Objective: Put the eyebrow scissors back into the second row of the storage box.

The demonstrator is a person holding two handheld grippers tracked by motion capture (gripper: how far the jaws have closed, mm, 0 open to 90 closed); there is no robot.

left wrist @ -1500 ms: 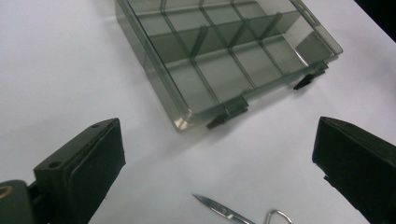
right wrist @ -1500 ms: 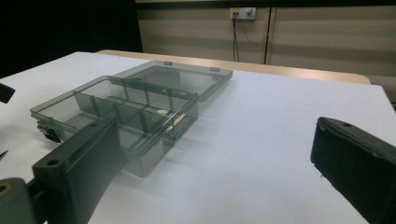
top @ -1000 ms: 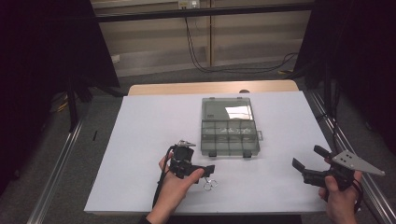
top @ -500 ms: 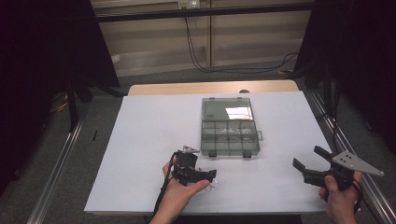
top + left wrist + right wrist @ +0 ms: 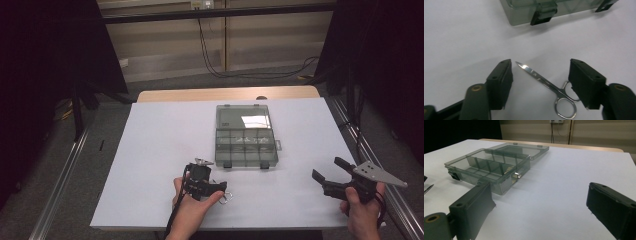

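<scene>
Small steel scissors [image 5: 549, 86] lie flat on the white table [image 5: 160, 150], blades shut, tip pointing away. My left gripper [image 5: 540, 62] straddles them with one black jaw on each side. Its jaws have just been closing, but a gap remains between each pad and the scissors. In the high view the left gripper [image 5: 220, 187] sits near the table's front edge, with the scissors' loops [image 5: 226, 196] peeking out beside it. My right gripper [image 5: 327, 168] is held open at the front right, nothing between its jaws [image 5: 540, 187].
A clear grey compartment box [image 5: 245, 145] stands open mid-table, its lid [image 5: 243, 116] laid flat behind it. The box front and latch [image 5: 544, 10] lie just beyond the scissors. From the right gripper the box [image 5: 489, 170] is off to the left.
The left hand has shifted slightly toward the near edge and settled over the scissors. The right hand and the box have not moved.
</scene>
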